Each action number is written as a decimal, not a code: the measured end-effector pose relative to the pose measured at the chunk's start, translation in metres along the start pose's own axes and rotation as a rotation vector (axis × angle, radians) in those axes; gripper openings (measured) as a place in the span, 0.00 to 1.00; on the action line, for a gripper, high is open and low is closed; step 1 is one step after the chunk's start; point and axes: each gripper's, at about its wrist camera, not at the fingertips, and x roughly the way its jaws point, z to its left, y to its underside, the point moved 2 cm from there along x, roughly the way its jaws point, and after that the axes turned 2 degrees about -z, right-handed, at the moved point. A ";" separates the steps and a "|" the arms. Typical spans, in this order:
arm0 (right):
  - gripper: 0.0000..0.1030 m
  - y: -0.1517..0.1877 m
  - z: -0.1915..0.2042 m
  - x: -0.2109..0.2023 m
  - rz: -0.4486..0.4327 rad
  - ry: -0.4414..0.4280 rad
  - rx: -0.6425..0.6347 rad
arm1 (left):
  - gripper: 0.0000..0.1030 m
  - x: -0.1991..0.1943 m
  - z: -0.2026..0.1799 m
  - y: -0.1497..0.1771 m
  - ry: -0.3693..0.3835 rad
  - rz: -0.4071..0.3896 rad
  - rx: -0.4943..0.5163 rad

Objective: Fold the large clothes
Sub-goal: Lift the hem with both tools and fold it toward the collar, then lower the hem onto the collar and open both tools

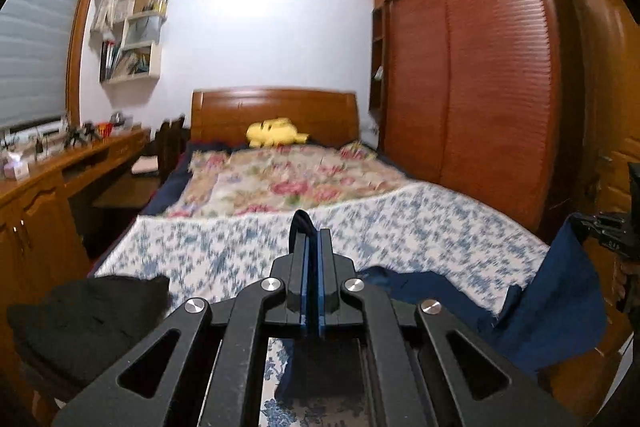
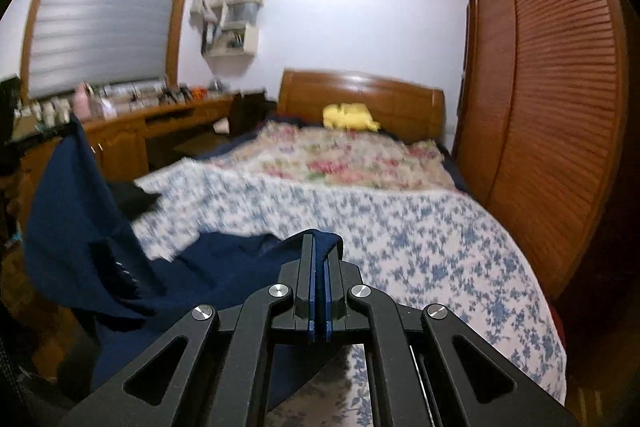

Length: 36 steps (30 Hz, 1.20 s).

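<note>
Holding a navy garment (image 2: 92,211) between both tools, I have my left gripper (image 1: 313,239) clamped tight on a dark edge of it that pokes up past the fingertips, and my right gripper (image 2: 320,247) pinched closed on another fold of the same cloth. From the right gripper the garment sweeps off to the left and rises toward the other tool at the frame's edge; below and left of it the fabric sags onto the blue-flowered bedspread (image 2: 420,239). Ahead of both grippers lies a pink floral quilt (image 1: 280,183), then a yellow plush toy (image 1: 276,132) by the wooden headboard (image 1: 274,109). A black garment (image 1: 88,315) lies just left of my left gripper.
</note>
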 end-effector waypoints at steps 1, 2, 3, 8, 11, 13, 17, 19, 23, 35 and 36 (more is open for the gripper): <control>0.02 0.005 0.003 0.018 0.024 0.004 -0.010 | 0.03 0.011 0.001 0.005 0.000 0.016 -0.005; 0.02 0.013 0.006 0.038 0.048 0.008 -0.017 | 0.03 0.027 0.004 0.012 0.003 0.040 -0.014; 0.02 0.018 0.007 0.054 0.066 0.010 -0.018 | 0.03 0.043 0.006 0.019 0.007 0.061 -0.021; 0.02 0.037 0.009 0.136 0.124 0.015 0.015 | 0.03 0.103 0.005 0.042 -0.019 0.117 -0.030; 0.02 0.029 0.009 0.175 0.126 0.034 0.026 | 0.03 0.125 0.006 0.044 -0.011 0.126 -0.049; 0.02 0.018 0.001 0.198 0.113 0.058 0.010 | 0.03 0.138 0.008 0.042 -0.015 0.115 -0.060; 0.02 -0.007 -0.004 0.240 0.068 0.111 0.006 | 0.03 0.158 0.020 0.035 -0.023 0.081 -0.095; 0.02 -0.011 -0.006 0.268 0.070 0.147 0.006 | 0.03 0.169 0.025 0.034 -0.035 0.075 -0.096; 0.02 -0.006 -0.005 0.325 0.134 0.213 -0.031 | 0.03 0.194 0.031 0.040 -0.034 0.098 -0.090; 0.06 0.022 0.003 0.364 0.293 0.192 0.008 | 0.03 0.211 0.012 0.072 -0.022 0.202 -0.031; 0.08 0.023 -0.005 0.358 0.295 0.186 0.026 | 0.03 0.209 0.011 0.074 -0.024 0.197 -0.033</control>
